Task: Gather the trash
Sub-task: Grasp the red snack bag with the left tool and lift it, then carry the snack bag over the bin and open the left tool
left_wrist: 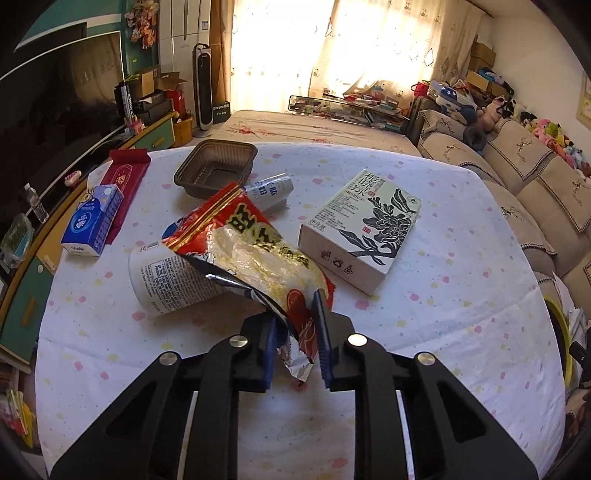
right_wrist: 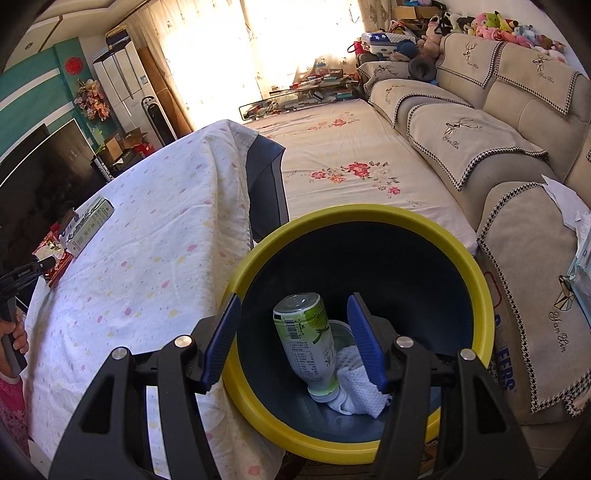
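A crinkled red-and-gold foil snack bag (left_wrist: pixel 255 258) is pinched at its near end by the left tongs (left_wrist: pixel 295 350), above the counter (left_wrist: pixel 443 332) near its front edge. The right tongs (right_wrist: pixel 293 339) are held spread, gripping nothing, over a yellow-rimmed dark bin (right_wrist: pixel 369 221) beside the counter's right edge, in which a green-labelled can (right_wrist: pixel 306 343) lies.

Strong daylight is coming through the curtained window (left_wrist: pixel 332 48) at the far end of the room. Below the window, a cluttered glass shelf (left_wrist: pixel 343 105) is standing. A flower-printed bed (right_wrist: pixel 354 166) is extending from the window toward the worktop (left_wrist: pixel 443 295). Right of the bed, a beige sofa (right_wrist: pixel 480 122) is running along the wall, carrying plush toys. Left of the bed, a teal cabinet wall (left_wrist: pixel 55 22), a dark television (left_wrist: pixel 55 110) and a tower fan (left_wrist: pixel 203 88) are standing.
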`<state>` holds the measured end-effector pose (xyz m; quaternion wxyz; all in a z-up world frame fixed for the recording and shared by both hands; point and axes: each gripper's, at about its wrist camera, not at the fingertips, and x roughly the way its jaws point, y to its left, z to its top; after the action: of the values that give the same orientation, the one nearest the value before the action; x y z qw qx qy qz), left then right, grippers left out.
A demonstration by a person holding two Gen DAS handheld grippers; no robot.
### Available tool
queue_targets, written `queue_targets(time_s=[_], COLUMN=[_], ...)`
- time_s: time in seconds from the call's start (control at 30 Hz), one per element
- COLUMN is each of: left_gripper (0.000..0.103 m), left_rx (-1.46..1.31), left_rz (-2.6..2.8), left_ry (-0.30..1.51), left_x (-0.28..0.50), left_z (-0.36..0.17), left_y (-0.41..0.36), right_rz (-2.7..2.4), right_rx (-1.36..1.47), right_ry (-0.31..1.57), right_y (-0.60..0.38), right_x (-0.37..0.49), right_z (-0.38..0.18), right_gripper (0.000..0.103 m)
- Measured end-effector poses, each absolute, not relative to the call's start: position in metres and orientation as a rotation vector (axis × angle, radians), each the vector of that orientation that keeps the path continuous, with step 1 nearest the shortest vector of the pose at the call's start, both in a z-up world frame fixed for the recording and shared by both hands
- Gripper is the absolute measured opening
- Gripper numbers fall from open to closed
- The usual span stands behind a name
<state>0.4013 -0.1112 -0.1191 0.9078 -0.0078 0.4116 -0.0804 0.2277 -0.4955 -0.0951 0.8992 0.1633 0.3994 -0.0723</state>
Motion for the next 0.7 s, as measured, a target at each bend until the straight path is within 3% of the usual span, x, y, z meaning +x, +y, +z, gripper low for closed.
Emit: queue_targets(time_s=[0.1, 0.7], left_gripper=[0.008, 0.008], left_rx=[0.004, 0.157], left_rz=[-0.175, -0.412], left_ry=[0.824, 0.731], left_x=[0.391, 0.309], left_z=[-0.111, -0.067], left_y=[-0.116, -0.220], right_rz=[-0.150, -0.206], right_rx=[0.338, 0.381], right_ry=[0.822, 0.797], right_y=[-0.495, -0.514], right_x=[0.226, 0.196], right_z=[-0.096, -0.100], right_gripper=[0.057, 0.057])
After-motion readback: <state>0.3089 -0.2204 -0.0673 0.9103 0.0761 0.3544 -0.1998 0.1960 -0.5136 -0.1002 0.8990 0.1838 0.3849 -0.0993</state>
